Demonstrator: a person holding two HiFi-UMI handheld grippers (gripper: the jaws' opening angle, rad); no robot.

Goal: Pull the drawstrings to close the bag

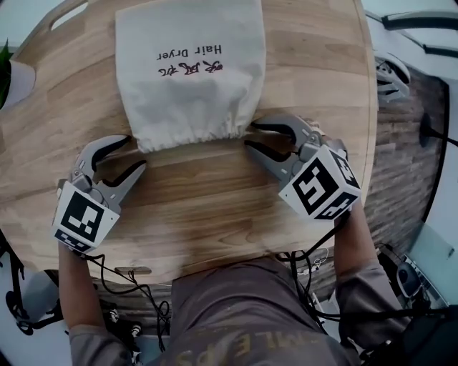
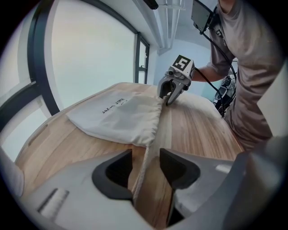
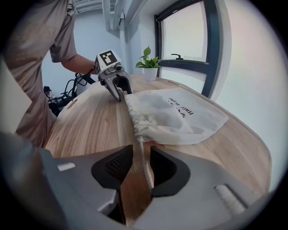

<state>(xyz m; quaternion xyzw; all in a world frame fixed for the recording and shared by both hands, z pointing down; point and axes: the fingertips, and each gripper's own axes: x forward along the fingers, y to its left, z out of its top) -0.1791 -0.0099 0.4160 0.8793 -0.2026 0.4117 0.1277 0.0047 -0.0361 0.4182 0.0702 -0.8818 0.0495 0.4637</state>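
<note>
A cream cloth bag [image 1: 189, 71] printed "Hair Dryer" lies flat on the round wooden table [image 1: 215, 207], its gathered mouth toward me. My left gripper [image 1: 132, 154] sits at the mouth's left corner and is open. In the left gripper view the white drawstring [image 2: 145, 161] runs out of the bag [image 2: 117, 114] between the parted jaws. At the right corner my right gripper [image 1: 250, 136] is open too. Its own view shows the other drawstring [image 3: 143, 157] lying between the jaws, close to the right-hand pad, with the bag [image 3: 175, 114] just beyond.
A potted plant [image 3: 150, 67] stands at the table's far edge by the window. Cables [image 1: 143, 293] hang below the near edge beside my legs. The table's cut-out handle [image 1: 68, 13] is at the far left.
</note>
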